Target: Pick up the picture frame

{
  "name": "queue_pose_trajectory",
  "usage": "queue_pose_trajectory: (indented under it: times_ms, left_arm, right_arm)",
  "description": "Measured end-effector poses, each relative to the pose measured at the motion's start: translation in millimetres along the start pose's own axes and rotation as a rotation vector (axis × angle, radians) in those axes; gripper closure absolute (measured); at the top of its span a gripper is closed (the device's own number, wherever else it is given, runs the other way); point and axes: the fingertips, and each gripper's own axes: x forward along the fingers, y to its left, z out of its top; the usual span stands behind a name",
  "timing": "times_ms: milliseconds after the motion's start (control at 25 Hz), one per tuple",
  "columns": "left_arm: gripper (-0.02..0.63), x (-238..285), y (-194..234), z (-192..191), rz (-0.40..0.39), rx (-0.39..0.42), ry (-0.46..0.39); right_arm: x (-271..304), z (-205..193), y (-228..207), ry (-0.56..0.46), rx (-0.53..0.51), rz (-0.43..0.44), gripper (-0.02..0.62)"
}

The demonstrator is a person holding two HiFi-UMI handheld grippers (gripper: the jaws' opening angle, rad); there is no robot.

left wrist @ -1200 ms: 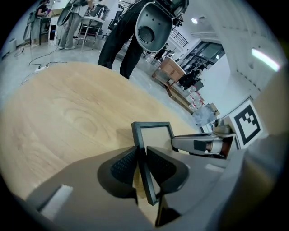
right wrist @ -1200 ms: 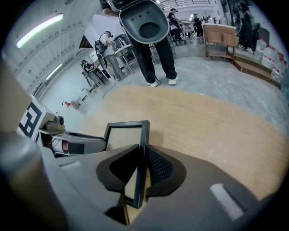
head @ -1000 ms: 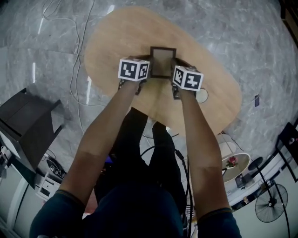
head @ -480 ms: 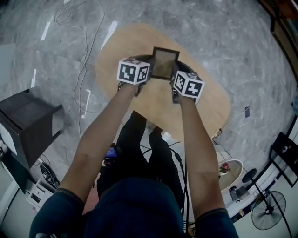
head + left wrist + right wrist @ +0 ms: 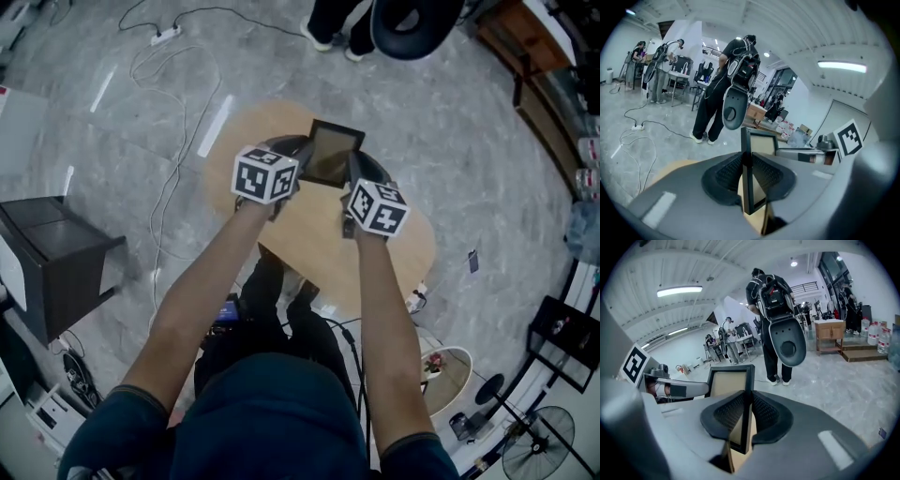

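The picture frame (image 5: pixel 333 154), dark-rimmed with a tan panel, hangs in the air above the oval wooden table (image 5: pixel 319 234). My left gripper (image 5: pixel 292 159) is shut on its left edge and my right gripper (image 5: pixel 354 173) on its right edge. In the left gripper view the frame (image 5: pixel 749 173) stands edge-on, pinched between the black ribbed pads (image 5: pixel 726 171). The right gripper view shows the frame (image 5: pixel 746 420) clamped the same way between its pads (image 5: pixel 766 411), with the tan panel facing left.
A person with a backpack and a dark round seat (image 5: pixel 412 23) stands just beyond the table. Cables (image 5: pixel 169 94) run over the grey marble floor. A black box (image 5: pixel 56 262) sits at left; a fan (image 5: pixel 539 441) and stands are at lower right.
Both grippers have lifted the frame well off the table; the table looks smaller and farther below. The person with the round seat has come into view at the top.
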Motion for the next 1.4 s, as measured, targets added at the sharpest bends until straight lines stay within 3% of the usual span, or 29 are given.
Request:
queue_pose_trajectory:
  times_ms: [520, 840, 1160, 1400]
  left_arm:
    - [0.549, -124, -100, 124, -0.069, 0.148, -0.265]
    - [0.549, -191, -167, 181, -0.106, 0.288, -0.4]
    - [0.549, -250, -228, 213, -0.114, 0.397, -0.509]
    - [0.549, -286, -250, 219, -0.105, 0.451, -0.571]
  right_arm:
    - [-136, 128, 71, -0.266, -0.115, 0.048, 0.534]
    - [-221, 191, 105, -0.417, -0.204, 0.062, 0.535]
    - [-299, 227, 134, -0.527, -0.269, 0.099, 0.534]
    - [-338, 236, 159, -0.581, -0.334, 0.114, 0.534]
